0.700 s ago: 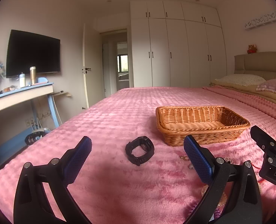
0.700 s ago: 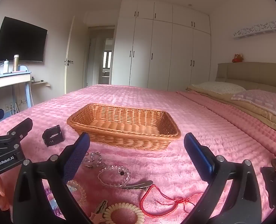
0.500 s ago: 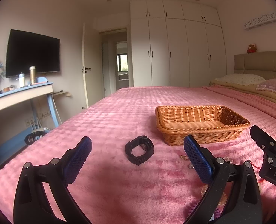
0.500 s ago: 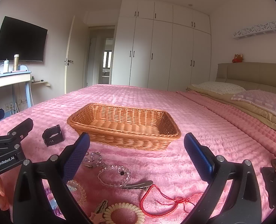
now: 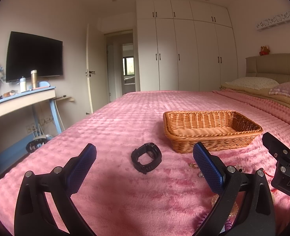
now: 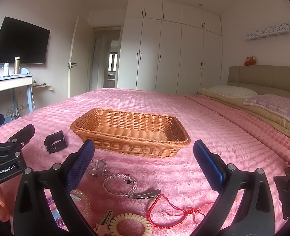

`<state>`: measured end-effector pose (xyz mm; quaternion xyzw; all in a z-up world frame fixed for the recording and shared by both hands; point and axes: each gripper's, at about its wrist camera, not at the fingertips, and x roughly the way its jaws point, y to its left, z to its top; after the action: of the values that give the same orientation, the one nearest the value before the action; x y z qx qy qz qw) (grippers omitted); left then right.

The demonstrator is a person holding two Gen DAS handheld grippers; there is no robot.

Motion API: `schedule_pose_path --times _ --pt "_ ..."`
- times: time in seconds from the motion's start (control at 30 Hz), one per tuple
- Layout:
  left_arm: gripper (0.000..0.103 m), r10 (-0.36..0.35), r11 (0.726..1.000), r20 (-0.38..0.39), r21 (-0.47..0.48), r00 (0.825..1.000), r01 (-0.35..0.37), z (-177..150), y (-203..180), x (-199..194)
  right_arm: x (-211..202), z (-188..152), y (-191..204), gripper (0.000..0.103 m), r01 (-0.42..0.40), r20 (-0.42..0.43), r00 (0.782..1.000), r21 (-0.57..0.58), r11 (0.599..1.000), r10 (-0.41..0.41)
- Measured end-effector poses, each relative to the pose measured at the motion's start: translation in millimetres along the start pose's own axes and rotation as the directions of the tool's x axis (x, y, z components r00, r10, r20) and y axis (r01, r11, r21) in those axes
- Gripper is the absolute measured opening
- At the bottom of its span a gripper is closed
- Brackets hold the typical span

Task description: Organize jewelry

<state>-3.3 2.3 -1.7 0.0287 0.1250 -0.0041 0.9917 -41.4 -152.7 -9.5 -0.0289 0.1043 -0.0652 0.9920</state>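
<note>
Lying scattered just ahead of right gripper (image 6: 144, 164): clear bead bracelet (image 6: 119, 183), silver hair clip (image 6: 145, 193), red cord (image 6: 172, 212), cream coil hair tie (image 6: 130, 226). Wicker basket (image 6: 130, 132) seen beyond, empty. Black watch (image 5: 146, 160) framed between fingers of left gripper (image 5: 145, 164). Both grippers spread wide, nothing grasped. Pink bedspread (image 5: 125, 118) underneath.
</note>
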Motion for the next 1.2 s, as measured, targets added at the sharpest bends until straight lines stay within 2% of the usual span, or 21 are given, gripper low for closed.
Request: schedule_pose_path --times 0.77,1.07,1.2 --pt "0.096 -0.003 1.0 -0.005 -0.012 1.0 0.003 0.1 -0.8 -0.1 3.6 -1.7 -0.2 0.097 0.019 -0.02 1.0 0.005 1.0 -0.018" --pt "0.096 -0.078 0.988 -0.108 -0.143 0.991 0.062 -1.9 18.6 18.1 16.6 -2.3 -4.4 0.097 0.045 -0.092 0.995 0.017 0.999 -0.043" --pt "0.095 -0.091 0.99 -0.135 -0.121 0.987 0.074 -1.8 21.3 24.1 18.8 -2.0 -1.6 0.094 0.036 -0.101 0.994 0.0 0.999 -0.036"
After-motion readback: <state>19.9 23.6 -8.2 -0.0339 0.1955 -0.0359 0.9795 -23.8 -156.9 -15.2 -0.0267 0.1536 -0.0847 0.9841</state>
